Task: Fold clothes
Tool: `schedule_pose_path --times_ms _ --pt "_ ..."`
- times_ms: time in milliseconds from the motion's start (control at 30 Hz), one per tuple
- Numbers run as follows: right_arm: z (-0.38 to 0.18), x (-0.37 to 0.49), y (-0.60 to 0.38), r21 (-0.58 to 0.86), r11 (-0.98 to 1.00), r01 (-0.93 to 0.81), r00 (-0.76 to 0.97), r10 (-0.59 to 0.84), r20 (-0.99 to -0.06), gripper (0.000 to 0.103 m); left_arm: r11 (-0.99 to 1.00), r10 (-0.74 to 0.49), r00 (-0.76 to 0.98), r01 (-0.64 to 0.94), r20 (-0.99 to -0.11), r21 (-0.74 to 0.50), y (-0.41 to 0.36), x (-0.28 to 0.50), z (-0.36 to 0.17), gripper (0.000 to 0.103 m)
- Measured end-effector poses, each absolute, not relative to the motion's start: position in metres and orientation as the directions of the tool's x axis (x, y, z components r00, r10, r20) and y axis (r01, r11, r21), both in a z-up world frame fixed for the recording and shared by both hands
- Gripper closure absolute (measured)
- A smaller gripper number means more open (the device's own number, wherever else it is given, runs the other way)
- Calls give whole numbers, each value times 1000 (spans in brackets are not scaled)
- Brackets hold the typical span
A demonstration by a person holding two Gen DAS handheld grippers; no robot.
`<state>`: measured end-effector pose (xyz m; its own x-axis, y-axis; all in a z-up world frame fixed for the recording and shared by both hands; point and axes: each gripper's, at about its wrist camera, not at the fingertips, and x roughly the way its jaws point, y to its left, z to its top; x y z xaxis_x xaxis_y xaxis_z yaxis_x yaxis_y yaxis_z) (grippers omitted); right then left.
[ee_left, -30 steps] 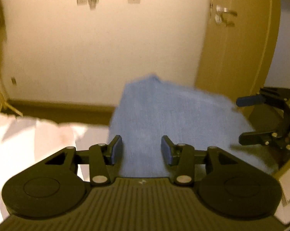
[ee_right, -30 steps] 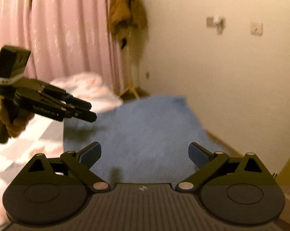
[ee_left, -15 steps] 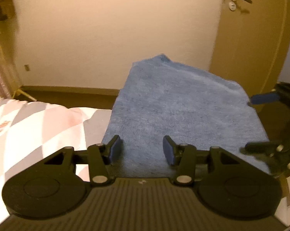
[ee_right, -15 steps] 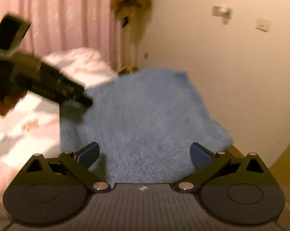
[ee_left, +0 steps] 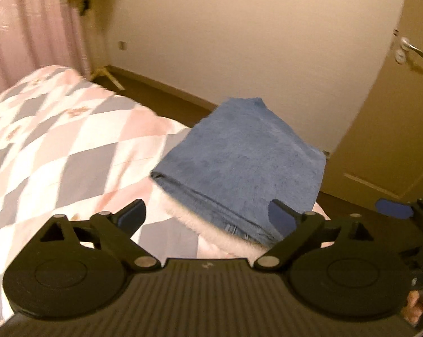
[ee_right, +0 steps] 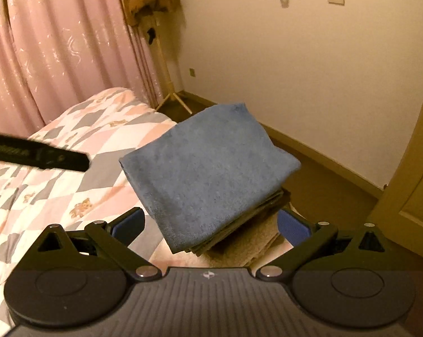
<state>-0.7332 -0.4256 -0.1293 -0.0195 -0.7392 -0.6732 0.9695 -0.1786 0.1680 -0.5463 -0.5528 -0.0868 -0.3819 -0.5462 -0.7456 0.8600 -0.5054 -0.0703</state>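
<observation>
Left wrist view: the left gripper (ee_left: 207, 214) is seen spread apart, empty, above the folded blue towel (ee_left: 245, 163) on the bed (ee_left: 57, 146); a door handle (ee_left: 412, 47) is shown.

Right wrist view: the right gripper (ee_right: 210, 224) is likewise spread, empty; a beige towel (ee_right: 248, 247) is revealed beneath, and a curtain (ee_right: 57, 45). No writing is legible.

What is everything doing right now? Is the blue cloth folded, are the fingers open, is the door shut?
Blue cloth: folded, lying on top of a stack, nothing gripping it.
Beige cloth: folded, under the blue one.
Left gripper: open, empty.
Right gripper: open, empty.
Door: looks shut.
Curtain: drawn.
Bed quilt: spread flat.
</observation>
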Motion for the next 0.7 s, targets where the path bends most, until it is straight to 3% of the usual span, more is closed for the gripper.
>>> schedule_pose_path --times_ms 100,500,700 --pt "-115 -739 -419 185 -168 968 -1 -744 -668 0 -440 -595 -320 898 -738 -35 -533 -545 -72 1" --pt "-70 -754 -350 236 -108 966 62 -787 -614 0 -303 -698 -252 952 -671 -42 -440 -545 -33 1" --pt "-54 -750 -329 170 -122 978 4 -802 -598 0 -206 -794 -109 974 -598 96 -390 -547 -13 1"
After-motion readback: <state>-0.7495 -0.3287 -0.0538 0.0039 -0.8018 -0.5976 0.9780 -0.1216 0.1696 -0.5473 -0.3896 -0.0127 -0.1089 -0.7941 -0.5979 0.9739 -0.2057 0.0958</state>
